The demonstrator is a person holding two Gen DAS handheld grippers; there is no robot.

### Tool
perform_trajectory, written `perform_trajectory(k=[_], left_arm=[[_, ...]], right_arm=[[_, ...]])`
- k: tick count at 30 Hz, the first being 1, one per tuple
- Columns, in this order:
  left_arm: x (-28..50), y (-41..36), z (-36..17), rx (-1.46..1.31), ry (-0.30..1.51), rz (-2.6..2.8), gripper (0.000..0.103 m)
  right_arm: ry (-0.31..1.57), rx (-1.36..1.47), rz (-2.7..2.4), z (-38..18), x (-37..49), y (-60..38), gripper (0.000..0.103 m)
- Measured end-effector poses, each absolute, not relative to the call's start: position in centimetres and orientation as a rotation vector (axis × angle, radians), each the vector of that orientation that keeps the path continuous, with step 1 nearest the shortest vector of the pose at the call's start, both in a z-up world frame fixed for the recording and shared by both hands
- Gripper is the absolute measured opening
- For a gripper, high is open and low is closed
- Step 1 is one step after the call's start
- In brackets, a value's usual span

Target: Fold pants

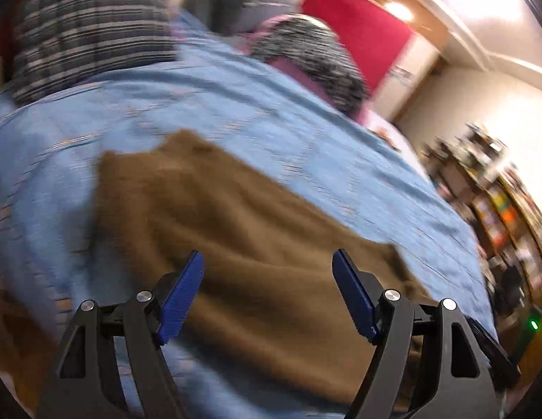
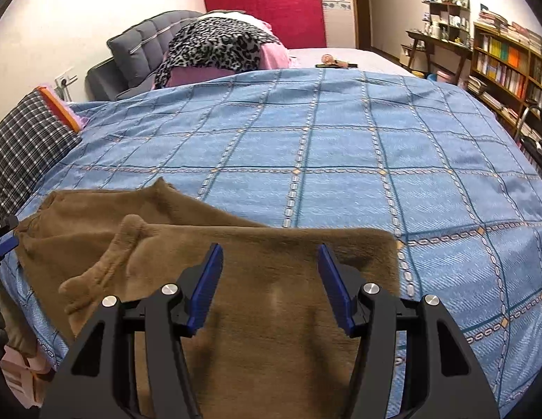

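The brown fleece pants (image 2: 236, 265) lay spread on the blue checked bedspread (image 2: 340, 146), near the bed's front edge, with one part folded over the rest and a bunched ridge along the fold's left side. The right claw (image 2: 271, 279) hovered above the cloth, its blue pads apart and holding nothing. The left claw (image 1: 267, 289) (its view was badly blurred) also stood wide, nothing between its pads, with the pants below it. A leopard-print blanket (image 2: 218, 49) lay heaped by the grey headboard (image 2: 138, 45).
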State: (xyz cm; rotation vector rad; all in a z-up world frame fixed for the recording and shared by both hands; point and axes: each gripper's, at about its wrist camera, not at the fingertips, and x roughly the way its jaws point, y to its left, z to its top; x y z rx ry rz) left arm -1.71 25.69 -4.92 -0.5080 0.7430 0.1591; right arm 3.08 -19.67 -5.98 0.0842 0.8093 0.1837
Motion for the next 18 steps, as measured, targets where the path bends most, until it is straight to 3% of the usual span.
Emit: perform_trajectory(k=[18], left_arm=[[-0.2, 34.7, -11.1, -0.831, 0.719, 0.221, 0.076]], right_arm=[[0.844, 0.004, 0.274, -6.4, 4.0, -14.3, 0.058]])
